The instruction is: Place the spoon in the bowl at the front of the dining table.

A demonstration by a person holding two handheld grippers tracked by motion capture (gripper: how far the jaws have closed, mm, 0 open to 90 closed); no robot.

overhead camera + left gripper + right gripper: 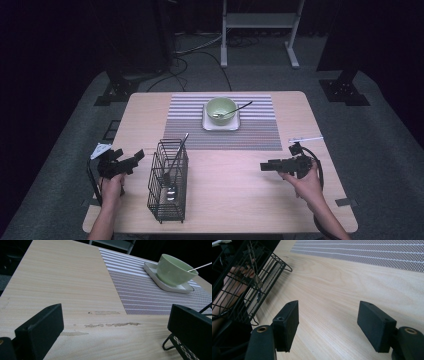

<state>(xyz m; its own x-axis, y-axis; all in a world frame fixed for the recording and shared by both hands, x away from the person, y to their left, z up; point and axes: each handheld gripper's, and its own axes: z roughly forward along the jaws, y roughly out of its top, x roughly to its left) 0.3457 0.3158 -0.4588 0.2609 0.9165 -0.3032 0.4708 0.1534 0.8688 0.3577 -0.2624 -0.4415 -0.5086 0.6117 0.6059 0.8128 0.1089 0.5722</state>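
a: which step are we at?
b: looks like a pause between moves. the left gripper (134, 159) at lower left and the right gripper (266, 166) at lower right both hover with jaws spread, pinching nothing.
a: and the things in play?
b: the wire caddy (168, 181) stands lower centre with a spoon (171, 191) already in it. another spoon (232, 111) rests in the green bowl (221, 110), on its white tray (221, 125), upper centre.
a: next move?
b: i'd guess a forward reach to that handle, with a narrow pinch.
a: surface and room?
b: pale wooden table (140, 117), scuffed in the left gripper view, striped placemat (260, 130); dark room, grey carpet (380, 150).
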